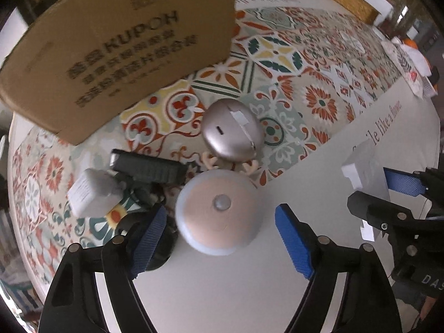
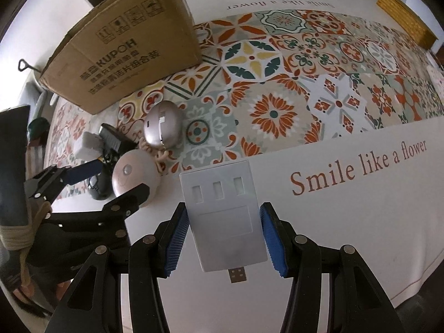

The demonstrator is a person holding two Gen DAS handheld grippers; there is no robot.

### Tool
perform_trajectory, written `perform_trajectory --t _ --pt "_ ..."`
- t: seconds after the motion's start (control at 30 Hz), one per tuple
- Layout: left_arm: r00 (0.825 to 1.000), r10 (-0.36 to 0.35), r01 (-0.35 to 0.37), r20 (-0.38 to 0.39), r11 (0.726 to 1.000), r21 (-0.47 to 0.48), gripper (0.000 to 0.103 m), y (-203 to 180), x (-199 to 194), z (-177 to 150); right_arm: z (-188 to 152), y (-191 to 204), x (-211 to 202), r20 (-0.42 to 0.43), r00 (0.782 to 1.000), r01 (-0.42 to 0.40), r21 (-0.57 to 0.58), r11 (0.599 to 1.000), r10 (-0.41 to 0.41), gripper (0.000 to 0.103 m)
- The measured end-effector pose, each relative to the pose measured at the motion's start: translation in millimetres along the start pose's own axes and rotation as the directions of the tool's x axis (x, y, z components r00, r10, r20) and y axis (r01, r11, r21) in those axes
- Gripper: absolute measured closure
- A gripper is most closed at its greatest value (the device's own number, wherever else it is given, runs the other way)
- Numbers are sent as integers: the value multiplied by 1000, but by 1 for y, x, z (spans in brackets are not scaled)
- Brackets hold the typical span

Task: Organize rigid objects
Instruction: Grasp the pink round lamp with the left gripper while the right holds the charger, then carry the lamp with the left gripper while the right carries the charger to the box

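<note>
While the left tool gapes around a round device, the right tool grips a USB hub.

Spread across the frame: patterned tablecloth printed "Smile like a flower". Upper right corner: yellow woven mat. Far left edge: green object, unidentifiable.

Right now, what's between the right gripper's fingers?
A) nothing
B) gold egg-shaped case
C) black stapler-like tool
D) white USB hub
D: in the right wrist view the white USB hub, plug end toward the camera, sits between the right gripper's blue pads, with a slight gap showing on the right side, so whether it is gripped is unclear.
</note>
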State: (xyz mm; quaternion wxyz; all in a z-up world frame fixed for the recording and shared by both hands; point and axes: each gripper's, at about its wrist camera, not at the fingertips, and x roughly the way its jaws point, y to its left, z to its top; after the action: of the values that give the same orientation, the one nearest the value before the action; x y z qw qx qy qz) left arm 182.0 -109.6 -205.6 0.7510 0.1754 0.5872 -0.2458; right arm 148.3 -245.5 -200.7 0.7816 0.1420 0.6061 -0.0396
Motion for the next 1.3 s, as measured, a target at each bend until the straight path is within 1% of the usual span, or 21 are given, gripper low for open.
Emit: perform_trajectory --t 0.07,0.2,0.27,0.33,0.37,0.5,0.63,0.73,0.8,1.03,1.1,1.3 --pt "1000 5 -5 -11 1000 14 26 -2 6 2 -1 -3 2 -4 1000 3 11 1000 -3 50" --pt "999 28 -28 -24 999 24 27 -5 16 5 -4 -9 6 -12 1000 6 31 999 -6 50" --pt "999 19 -19 -31 1000 24 29 -7 19 8 -5 -11 8 -16 1000 7 40 999 -6 50" --pt "999 -5 6 -46 1000 25 28 -10 25 9 -5 -13 10 -20 1000 9 48 999 -8 50" --pt "999 -5 6 -50 1000 26 28 -11 27 11 -5 -13 11 -21 1000 9 49 999 -8 50" --pt "999 2 -2 -47 1000 13 29 -15 33 15 -3 -11 11 -21 1000 14 40 999 -13 50" --pt "1000 4 -4 -27 1000 5 29 -17 34 11 -2 -11 13 -29 999 21 37 999 -20 50" --pt "1000 5 -5 -30 1000 -18 29 -13 33 7 -1 -11 15 -33 999 28 31 999 -27 50" --pt "1000 1 -2 -16 999 -42 29 -8 28 4 0 -9 14 -32 999 30 26 999 -29 50" --pt "998 32 -27 51 995 -95 29 2 -5 -2 5 -5 5 -10 1000 28 4 1000 -28 50" --pt "997 40 -33 67 994 -107 29 4 -13 -3 7 -3 -1 1 1000 26 -6 1000 -26 50" --pt "991 45 -24 129 986 -163 29 14 -44 -6 11 6 -23 50 999 16 -42 999 -14 50"
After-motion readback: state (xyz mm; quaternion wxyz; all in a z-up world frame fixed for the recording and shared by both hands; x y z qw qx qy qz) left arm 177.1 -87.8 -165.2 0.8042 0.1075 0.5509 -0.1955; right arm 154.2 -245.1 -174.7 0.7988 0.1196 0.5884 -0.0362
